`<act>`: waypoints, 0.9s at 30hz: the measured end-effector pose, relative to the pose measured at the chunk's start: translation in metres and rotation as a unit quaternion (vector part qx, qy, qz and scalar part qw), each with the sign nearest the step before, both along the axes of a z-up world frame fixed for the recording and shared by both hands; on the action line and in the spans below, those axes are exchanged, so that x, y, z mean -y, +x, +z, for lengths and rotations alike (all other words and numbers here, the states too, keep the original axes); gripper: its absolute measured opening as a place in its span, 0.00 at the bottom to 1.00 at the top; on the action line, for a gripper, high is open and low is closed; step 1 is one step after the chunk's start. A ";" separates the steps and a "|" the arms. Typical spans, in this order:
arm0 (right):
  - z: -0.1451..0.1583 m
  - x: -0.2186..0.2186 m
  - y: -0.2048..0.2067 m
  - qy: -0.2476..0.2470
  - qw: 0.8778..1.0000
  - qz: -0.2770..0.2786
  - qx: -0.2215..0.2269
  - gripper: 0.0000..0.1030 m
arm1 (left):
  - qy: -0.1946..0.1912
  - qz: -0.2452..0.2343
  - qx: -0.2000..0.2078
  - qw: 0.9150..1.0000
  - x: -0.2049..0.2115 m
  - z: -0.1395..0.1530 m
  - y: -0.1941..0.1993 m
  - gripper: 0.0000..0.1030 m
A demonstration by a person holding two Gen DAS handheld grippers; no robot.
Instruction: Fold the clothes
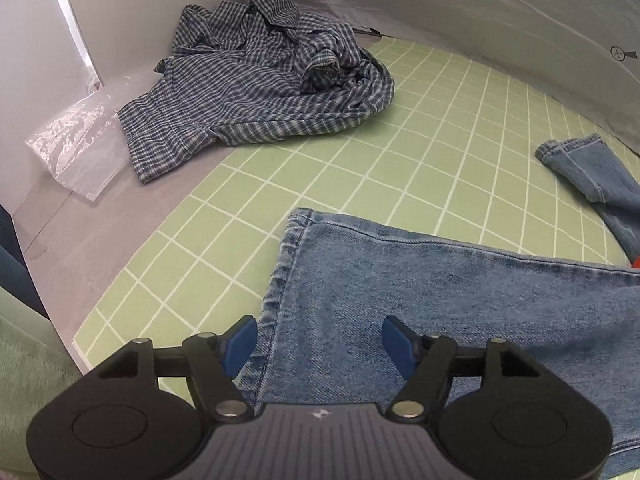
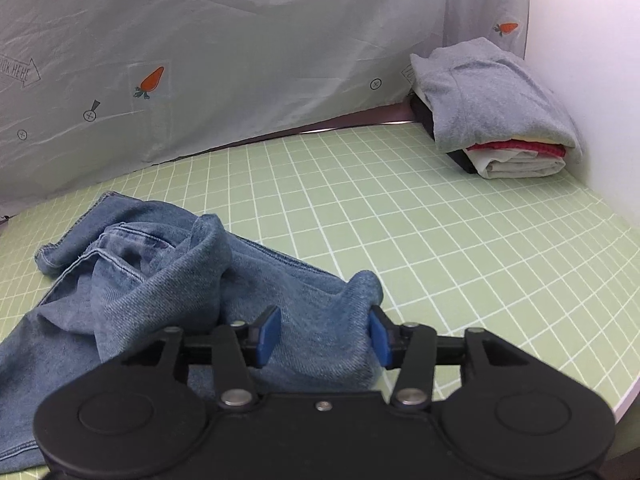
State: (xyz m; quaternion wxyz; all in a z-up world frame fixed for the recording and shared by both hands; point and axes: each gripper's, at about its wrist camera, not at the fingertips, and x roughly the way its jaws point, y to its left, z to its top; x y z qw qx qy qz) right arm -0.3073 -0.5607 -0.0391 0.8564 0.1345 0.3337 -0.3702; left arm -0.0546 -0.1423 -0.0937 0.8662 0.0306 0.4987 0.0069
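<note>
Blue jeans [image 1: 420, 292] lie on the green grid mat [image 1: 400, 128]. In the left wrist view one leg lies flat with its hem at the left, and the other leg's hem [image 1: 580, 164] lies at the far right. My left gripper [image 1: 318, 338] is open, low over the flat leg near its hem. In the right wrist view the jeans [image 2: 168, 272] are bunched and rumpled. My right gripper [image 2: 324, 336] is open, its blue pads [image 2: 378, 338] on either side of a raised fold of denim.
A crumpled blue checked shirt [image 1: 256, 92] lies at the mat's far left corner beside a clear plastic bag [image 1: 76, 144]. A stack of folded clothes [image 2: 496, 112] with a grey top sits at the far right corner. A grey printed sheet [image 2: 240, 48] hangs behind.
</note>
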 end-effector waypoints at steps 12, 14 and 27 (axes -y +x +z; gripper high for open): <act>0.005 0.017 0.057 -0.072 0.994 -0.003 -0.083 0.71 | 0.019 -0.037 -0.042 0.998 0.023 -0.021 0.039 0.83; 0.001 0.024 0.064 -0.079 0.992 0.008 -0.101 0.71 | 0.016 -0.026 -0.044 0.999 0.025 -0.019 0.040 0.83; -0.033 0.104 0.054 -0.012 0.994 0.053 -0.099 0.71 | 0.015 0.061 -0.031 0.998 0.074 -0.021 0.002 0.86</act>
